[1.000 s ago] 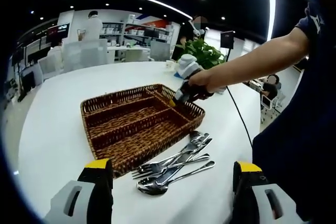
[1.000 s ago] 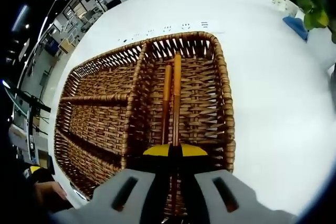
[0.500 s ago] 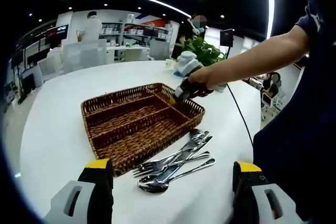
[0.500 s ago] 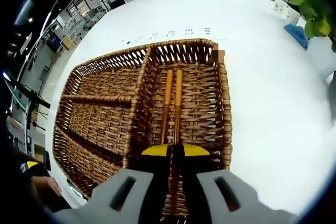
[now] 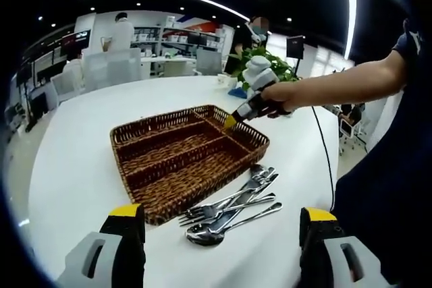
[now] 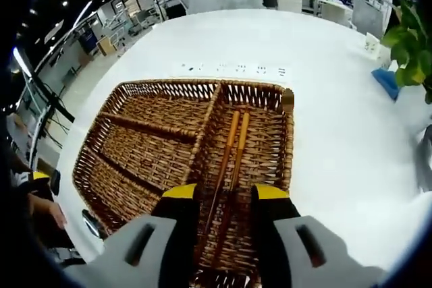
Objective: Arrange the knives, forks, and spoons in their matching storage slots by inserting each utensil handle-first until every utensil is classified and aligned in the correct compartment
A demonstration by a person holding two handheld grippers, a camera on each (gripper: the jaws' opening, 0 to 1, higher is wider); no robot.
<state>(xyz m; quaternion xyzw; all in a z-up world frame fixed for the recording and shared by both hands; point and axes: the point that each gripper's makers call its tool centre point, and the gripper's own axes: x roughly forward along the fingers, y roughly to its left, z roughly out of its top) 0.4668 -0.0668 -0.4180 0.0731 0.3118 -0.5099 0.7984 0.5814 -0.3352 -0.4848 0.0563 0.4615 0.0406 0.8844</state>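
Observation:
A brown wicker tray [image 5: 128,180] with long compartments sits on the white table. Beside its near right side lies a heap of steel forks and spoons [image 5: 233,206]. My left gripper [image 5: 221,217] hangs open above the table's near edge, holding nothing. My right gripper [image 5: 233,121], held in a hand, hovers over the tray's far right corner. In the right gripper view, two orange-brown chopsticks [image 6: 235,141] lie side by side in the tray's [image 6: 290,141] right compartment. My right gripper [image 6: 225,195] is open, its jaws standing to either side of the chopsticks' near ends.
A potted plant [image 5: 270,69] stands at the table's far side, with a blue object [image 6: 387,80] beside the plant [image 6: 412,52]. Flush sockets [image 6: 233,69] sit in the tabletop beyond the tray. A cable [image 5: 322,160] trails over the table's right edge.
My right gripper has opened, letting go of the chopsticks, and has drawn back and up from the tray. The left gripper stays open; its view has shifted slightly.

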